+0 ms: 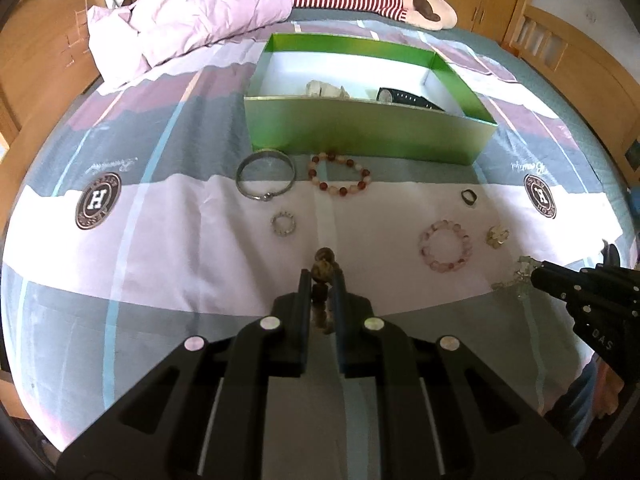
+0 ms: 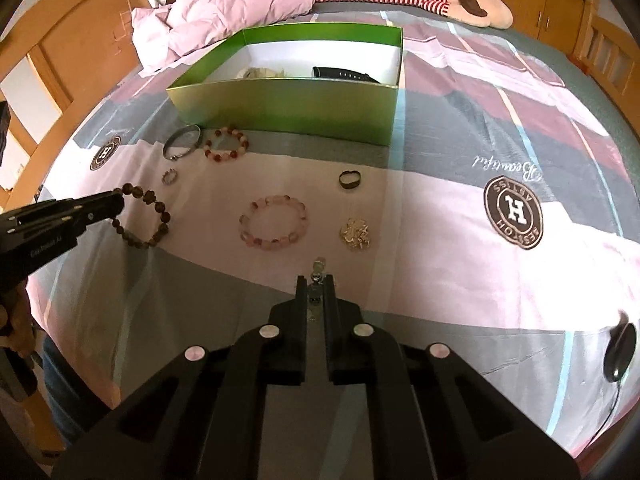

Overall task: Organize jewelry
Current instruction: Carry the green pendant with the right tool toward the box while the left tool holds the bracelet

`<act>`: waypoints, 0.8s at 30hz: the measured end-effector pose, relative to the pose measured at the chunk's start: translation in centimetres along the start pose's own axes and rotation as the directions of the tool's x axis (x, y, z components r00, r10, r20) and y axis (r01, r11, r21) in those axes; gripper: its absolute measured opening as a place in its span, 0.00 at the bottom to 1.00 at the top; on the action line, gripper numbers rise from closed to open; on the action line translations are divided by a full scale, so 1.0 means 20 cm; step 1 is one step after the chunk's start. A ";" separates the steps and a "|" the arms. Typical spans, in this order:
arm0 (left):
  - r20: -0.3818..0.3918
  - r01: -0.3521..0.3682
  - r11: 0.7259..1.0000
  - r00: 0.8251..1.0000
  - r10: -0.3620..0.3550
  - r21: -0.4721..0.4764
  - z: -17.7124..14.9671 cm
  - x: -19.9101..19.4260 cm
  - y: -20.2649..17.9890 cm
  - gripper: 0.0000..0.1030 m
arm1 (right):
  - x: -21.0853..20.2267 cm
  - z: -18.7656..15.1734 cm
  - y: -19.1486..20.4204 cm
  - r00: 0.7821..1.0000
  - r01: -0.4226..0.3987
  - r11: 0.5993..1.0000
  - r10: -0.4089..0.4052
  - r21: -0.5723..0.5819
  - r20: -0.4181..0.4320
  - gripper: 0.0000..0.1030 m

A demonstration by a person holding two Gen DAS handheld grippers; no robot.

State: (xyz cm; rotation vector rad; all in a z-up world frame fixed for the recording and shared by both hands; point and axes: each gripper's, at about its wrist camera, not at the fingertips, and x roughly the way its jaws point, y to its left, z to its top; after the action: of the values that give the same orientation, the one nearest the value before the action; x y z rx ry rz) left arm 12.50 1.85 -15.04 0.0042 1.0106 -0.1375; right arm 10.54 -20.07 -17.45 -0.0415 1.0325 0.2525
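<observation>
**Inspector:** Report progress on the jewelry.

**Operator:** Early stage, by my reading. The green box sits on the bed, open. Inside I see only a black watch and a pale item that I cannot identify. Most pieces lie on the bed outside the box.

**Inspector:** List them.

**Operator:** Just in front of the box: a metal bangle and, beside it, a red-and-white bead bracelet. Nearer to me: a small clear ring, a dark ring, a pink bead bracelet and a gold piece.

**Inspector:** State of the tools?

**Operator:** My left tool is nearly closed on a brown bead bracelet; in the right wrist view the loop trails out from the fingertips and looks to rest on the bed. My right tool is pinched narrow around a pale, clear-beaded piece. I cannot tell whether either piece is lifted.

**Inspector:** Remaining work?

**Operator:** I judge two items stored, two gripped near where they lie, well apart from the box, and six untouched. Both held pieces need carrying over the near wall and releasing inside. The thin rings may prove awkward on soft bedding.
</observation>
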 end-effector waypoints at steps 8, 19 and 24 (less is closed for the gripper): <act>0.035 -0.025 1.000 0.999 0.024 0.008 0.01 -0.08 -0.01 0.10 | 0.01 -0.01 0.05 1.000 0.013 1.000 -0.013 -0.024 0.002 0.07; 0.071 -0.053 0.999 0.996 0.052 0.014 0.01 -0.17 -0.04 0.10 | -0.02 0.01 0.10 1.000 0.015 1.000 -0.014 -0.028 0.020 0.07; 0.111 -0.062 0.998 0.992 0.062 0.002 0.08 -0.27 -0.04 0.10 | -0.12 0.10 0.11 0.997 0.025 1.000 -0.023 -0.016 0.073 0.07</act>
State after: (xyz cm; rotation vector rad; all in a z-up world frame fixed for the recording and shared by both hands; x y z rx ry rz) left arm 10.91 1.53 -9.70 0.0329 0.8984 -0.0830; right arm 10.57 -18.16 -14.09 -0.0596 0.9564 0.2395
